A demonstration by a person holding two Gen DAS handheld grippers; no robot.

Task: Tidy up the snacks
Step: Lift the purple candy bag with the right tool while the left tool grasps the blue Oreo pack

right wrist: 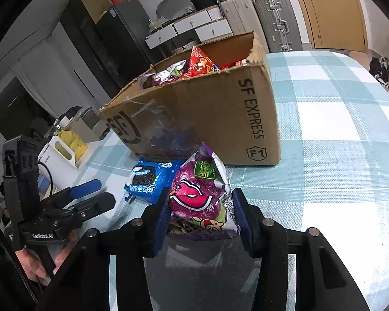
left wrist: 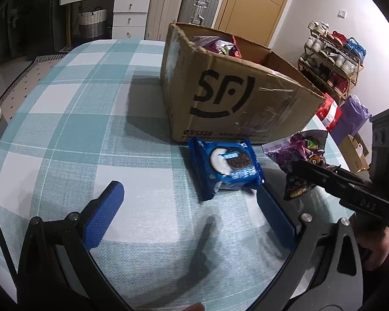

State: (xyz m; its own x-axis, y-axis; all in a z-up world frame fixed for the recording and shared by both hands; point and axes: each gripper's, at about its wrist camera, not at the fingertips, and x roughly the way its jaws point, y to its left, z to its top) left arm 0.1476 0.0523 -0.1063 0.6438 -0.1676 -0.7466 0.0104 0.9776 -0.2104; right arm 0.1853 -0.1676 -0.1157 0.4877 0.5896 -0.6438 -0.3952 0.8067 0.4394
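Snacks by the box

Right claw point(right wrist: 199, 207) squeezes a purple candy bag point(right wrist: 198, 197) between its 2 blue fingers point(right wrist: 242, 220), just in front of the cardboard box point(right wrist: 207, 114). Left claw point(left wrist: 189, 215) is spread wide with nothing in it, low over the checked tabletop point(left wrist: 77, 129). A blue cookie pack point(left wrist: 225, 168) lies flat on the tabletop, just beside the box. More snack bags point(right wrist: 192, 70) fill the box

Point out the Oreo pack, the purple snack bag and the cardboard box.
Oreo pack point(left wrist: 229, 167): left wrist view, cookie picture on its top face.
Purple snack bag point(right wrist: 194, 197): right wrist view, pink lips print.
Cardboard box point(left wrist: 236, 103): left wrist view, printed side wall.
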